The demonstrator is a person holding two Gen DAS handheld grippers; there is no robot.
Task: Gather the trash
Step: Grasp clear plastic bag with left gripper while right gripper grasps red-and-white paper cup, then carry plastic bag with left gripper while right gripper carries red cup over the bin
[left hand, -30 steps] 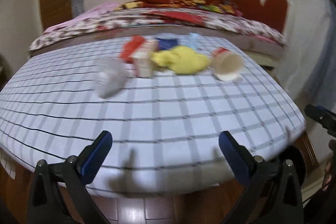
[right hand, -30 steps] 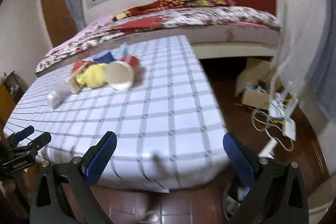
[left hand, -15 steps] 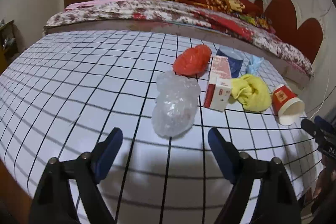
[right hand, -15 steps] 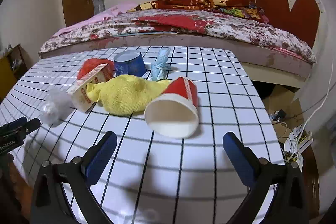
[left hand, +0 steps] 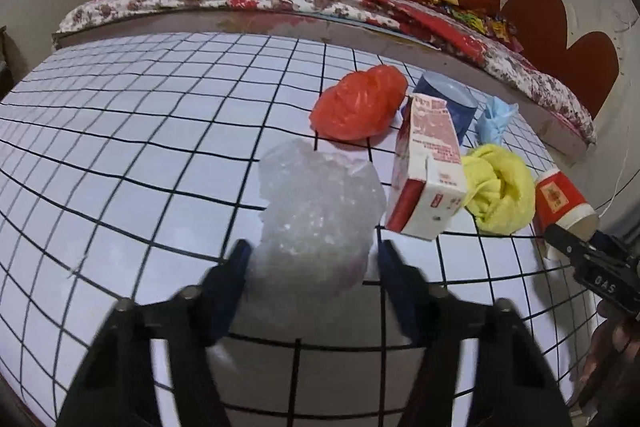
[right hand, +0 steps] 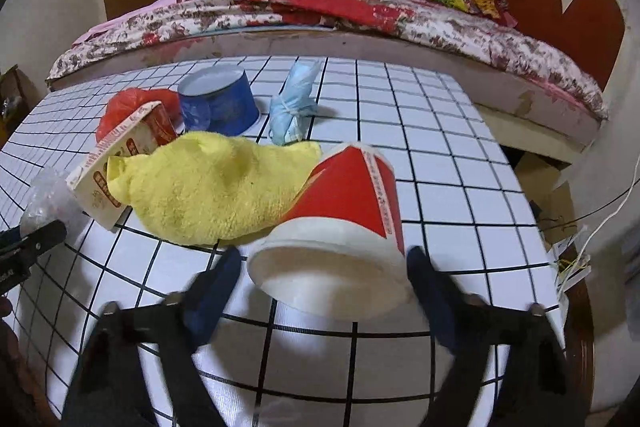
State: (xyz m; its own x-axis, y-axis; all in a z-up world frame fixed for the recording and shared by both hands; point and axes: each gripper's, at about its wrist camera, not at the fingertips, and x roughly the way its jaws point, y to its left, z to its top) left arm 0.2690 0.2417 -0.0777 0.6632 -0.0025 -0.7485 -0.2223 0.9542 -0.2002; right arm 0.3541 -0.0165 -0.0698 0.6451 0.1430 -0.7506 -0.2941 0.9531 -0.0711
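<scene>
Your left gripper sits low over the white table with the black grid cloth, its blue-padded fingers spread on either side of the crumpled clear plastic bag. The pads are just beside the bag's flanks, but whether they touch it cannot be told, so this reads as released rather than grasping.

Your right gripper is level with the tabletop, and its fingers straddle the rim of the red-and-white paper cup, which lies on its side with the white mouth facing you. A small gap shows on each side of the rim (the pads are blurred), so the jaws stand apart, not clenched.

The rest of the trash is clustered behind: a yellow fuzzy cloth touches the cup, and a red-and-white carton lies tilted against the cloth. Further back sit a crumpled red plastic bag, a blue round tub and a pale blue knotted bundle. A bed with a floral cover runs along the far edge of the table.
</scene>
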